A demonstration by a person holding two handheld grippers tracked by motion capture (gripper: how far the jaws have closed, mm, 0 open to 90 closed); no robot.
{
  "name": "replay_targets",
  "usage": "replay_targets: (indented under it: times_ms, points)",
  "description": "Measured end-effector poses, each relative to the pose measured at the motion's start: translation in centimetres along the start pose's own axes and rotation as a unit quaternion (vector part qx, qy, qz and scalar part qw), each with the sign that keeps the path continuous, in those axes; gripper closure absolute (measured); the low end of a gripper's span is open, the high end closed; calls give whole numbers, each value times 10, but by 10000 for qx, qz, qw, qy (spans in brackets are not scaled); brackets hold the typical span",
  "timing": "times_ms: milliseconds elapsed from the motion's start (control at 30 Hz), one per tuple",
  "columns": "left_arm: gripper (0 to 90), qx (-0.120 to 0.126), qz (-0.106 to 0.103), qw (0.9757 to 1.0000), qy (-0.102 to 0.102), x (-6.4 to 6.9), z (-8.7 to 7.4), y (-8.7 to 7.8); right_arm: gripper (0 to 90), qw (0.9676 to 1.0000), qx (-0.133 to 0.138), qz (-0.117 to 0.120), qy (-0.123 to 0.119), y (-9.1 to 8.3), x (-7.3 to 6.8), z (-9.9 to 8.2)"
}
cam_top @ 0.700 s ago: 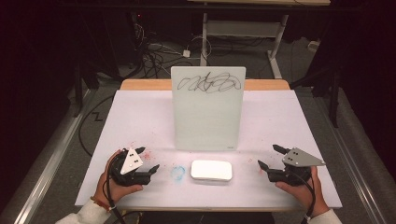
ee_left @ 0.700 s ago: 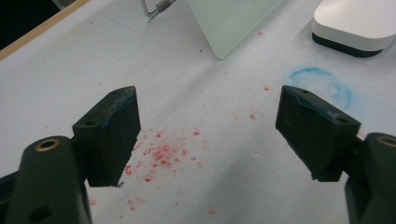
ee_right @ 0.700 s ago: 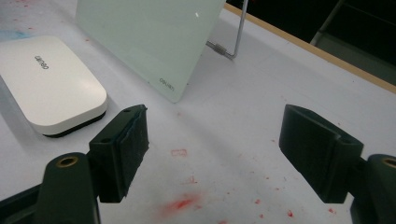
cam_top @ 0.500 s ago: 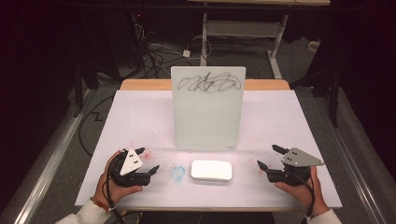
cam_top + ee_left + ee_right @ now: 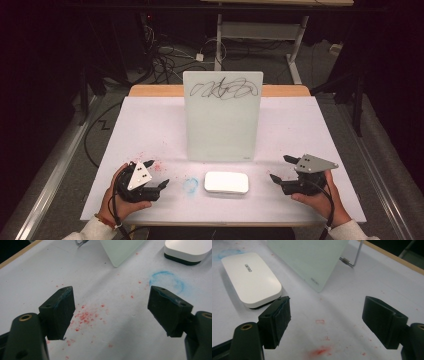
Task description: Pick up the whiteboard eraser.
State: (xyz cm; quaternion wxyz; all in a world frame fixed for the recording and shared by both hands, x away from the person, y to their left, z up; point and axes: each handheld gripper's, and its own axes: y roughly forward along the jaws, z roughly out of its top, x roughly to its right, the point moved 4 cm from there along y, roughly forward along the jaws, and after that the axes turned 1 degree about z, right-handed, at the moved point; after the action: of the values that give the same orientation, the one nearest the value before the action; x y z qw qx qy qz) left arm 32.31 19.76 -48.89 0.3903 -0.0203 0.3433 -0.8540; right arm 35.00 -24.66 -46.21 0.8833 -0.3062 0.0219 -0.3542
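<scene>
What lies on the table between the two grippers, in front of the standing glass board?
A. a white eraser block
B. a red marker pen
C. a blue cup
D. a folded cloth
A: the white eraser block lies flat in front of the board, between the left gripper and the right gripper.

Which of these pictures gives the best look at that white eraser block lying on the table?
The right gripper view: the eraser is close, its whole top, dark base and small printed label visible. The high view shows it whole but small, lying before the glass board. The left gripper view catches one corner.
</scene>
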Motion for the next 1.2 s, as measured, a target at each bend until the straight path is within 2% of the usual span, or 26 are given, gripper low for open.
replay_targets:
  times_ms: [200,233,300,367,433,500,533,567,633,667,700,733,833,900,933,967,1000,1100,1200]
  points:
    - [211,-50,32,10000,-27,0,-3,-1,233,9996,-14,260,-99,7,-3,15]
    - [211,-48,44,10000,-28,0,-3,-2,232,9989,-7,450,-148,9,-7,22]
    - [211,-43,42,10000,-37,0,-3,-3,233,9978,19,621,-215,13,-13,30]
    - [211,-69,49,10000,-38,0,-4,-3,232,9973,10,689,-257,15,-16,34]
    - [211,-89,40,9999,-41,0,-5,-3,232,9946,-64,945,-432,22,-27,42]
    - [211,-80,30,10000,-45,0,-5,-3,232,9934,-101,1018,-516,24,-30,45]
    - [211,-88,22,9999,-47,0,-5,-3,232,9907,-185,1210,-597,31,-38,49]
    - [211,-99,25,9999,-41,1,-6,-3,232,9907,-185,1210,-597,31,-38,49]
    - [211,-111,11,9999,-31,1,-6,-3,232,9876,-334,1351,-731,38,-47,53]
    - [210,-97,8,9999,-39,1,-5,-3,232,9853,-415,1445,-808,43,-51,54]
    - [211,-87,9,10000,-34,2,-5,-3,231,9813,-580,1584,-933,53,-60,56]
    - [211,-76,0,10000,-19,2,-5,-4,231,9813,-580,1584,-933,53,-60,56]
    - [211,-53,5,10000,3,2,-4,-5,231,9737,-811,1776,-1172,68,-70,57]
    - [211,-49,4,10000,-5,2,-5,-5,231,9710,-922,1862,-1187,78,-74,57]
    - [210,-58,3,10000,-4,2,-5,-5,231,9687,-971,1921,-1233,83,-76,57]
    - [210,-52,-4,10000,1,2,-5,-5,230,9656,-1133,1975,-1260,91,-80,56]
    - [210,-47,-10,10000,4,2,-5,-5,230,9656,-1133,1975,-1260,91,-80,56]
    - [210,-47,-27,10000,11,2,-5,-5,230,9628,-1269,2016,-1273,102,-82,55]
    - [210,-73,-46,10000,20,2,-6,-5,238,9585,-1398,2125,-1286,109,-84,54]
